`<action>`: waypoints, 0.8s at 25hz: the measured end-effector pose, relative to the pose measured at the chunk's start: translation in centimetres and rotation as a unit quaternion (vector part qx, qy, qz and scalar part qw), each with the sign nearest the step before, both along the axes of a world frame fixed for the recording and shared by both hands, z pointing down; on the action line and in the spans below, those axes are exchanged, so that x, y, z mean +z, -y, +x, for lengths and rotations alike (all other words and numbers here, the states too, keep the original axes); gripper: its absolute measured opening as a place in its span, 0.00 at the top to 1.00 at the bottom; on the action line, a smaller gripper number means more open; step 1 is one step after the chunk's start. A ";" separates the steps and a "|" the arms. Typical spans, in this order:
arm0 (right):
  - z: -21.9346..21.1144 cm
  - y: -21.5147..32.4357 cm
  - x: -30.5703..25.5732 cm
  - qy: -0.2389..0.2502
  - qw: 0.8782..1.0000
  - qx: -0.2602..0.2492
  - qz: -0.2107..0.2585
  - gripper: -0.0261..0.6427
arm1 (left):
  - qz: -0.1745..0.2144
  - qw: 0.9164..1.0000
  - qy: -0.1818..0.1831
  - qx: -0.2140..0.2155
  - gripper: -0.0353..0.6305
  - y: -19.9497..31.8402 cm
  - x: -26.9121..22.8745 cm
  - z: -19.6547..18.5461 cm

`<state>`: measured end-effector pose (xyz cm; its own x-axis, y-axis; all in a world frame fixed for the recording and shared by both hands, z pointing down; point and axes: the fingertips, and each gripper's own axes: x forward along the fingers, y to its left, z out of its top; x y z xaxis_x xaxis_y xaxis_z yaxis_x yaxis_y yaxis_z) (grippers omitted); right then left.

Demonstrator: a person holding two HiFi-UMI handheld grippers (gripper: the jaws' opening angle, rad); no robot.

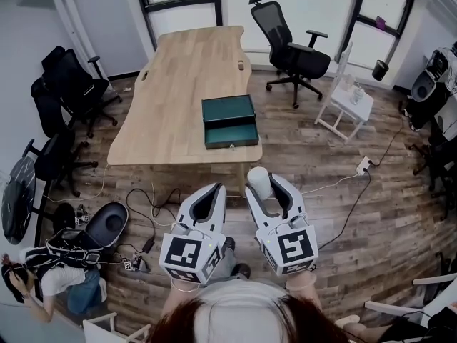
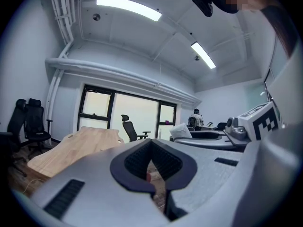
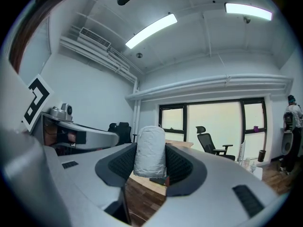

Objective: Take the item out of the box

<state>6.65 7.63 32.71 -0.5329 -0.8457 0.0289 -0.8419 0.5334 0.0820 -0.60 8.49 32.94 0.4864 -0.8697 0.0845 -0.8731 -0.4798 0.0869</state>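
Right gripper view: right gripper (image 3: 150, 152) clenched on the white wrapped item (image 3: 150, 143), upright between the pads. In head view, held well apart from the open green box (image 1: 229, 121) on the wooden table (image 1: 178, 77); seemingly out as wanted. Left gripper (image 1: 212, 191) pinched shut, empty. Next, likely only calls for somewhere steady to set down.

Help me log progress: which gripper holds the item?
The right gripper: its jaws clamp the white wrapped item; the left gripper is shut and empty.
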 end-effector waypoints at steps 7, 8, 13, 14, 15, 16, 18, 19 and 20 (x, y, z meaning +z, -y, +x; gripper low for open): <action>0.8 -1.0 -0.3 0.006 1.000 0.004 0.001 0.66 | 0.001 1.000 0.004 0.004 0.94 -0.5 -0.2 0.7; 0.9 -1.1 -0.4 0.007 1.000 0.005 0.002 0.66 | 0.000 1.000 0.004 0.005 0.94 -0.5 -0.2 0.8; 0.8 -1.3 -0.5 0.008 1.000 0.007 0.000 0.66 | -0.003 1.000 0.006 0.006 0.94 -0.7 -0.2 0.7; 0.7 -1.3 -0.5 0.008 1.000 0.007 0.000 0.66 | -0.003 1.000 0.007 0.005 0.94 -0.7 -0.2 0.5; 0.6 -1.3 -0.5 0.008 1.000 0.006 0.000 0.66 | -0.004 1.000 0.008 0.005 0.94 -0.6 -0.1 0.4; 0.5 -1.3 -0.4 0.008 1.000 0.006 0.000 0.66 | -0.005 1.000 0.010 0.004 0.94 -0.6 0.0 0.3; 0.3 -1.3 -0.3 0.008 1.000 0.006 -0.001 0.66 | -0.006 1.000 0.012 0.004 0.94 -0.4 0.1 0.1; 0.2 -1.2 -0.2 0.008 1.000 0.006 -0.002 0.66 | -0.006 1.000 0.013 0.004 0.94 -0.3 0.1 0.0; 0.2 -1.2 -0.2 0.009 1.000 0.006 -0.003 0.66 | -0.006 1.000 0.013 0.004 0.94 -0.1 0.1 -0.1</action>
<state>6.83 8.78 32.49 -0.5232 -0.8518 0.0248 -0.8495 0.5237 0.0644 -0.72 8.63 33.00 0.4909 -0.8645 0.1079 -0.8712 -0.4860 0.0692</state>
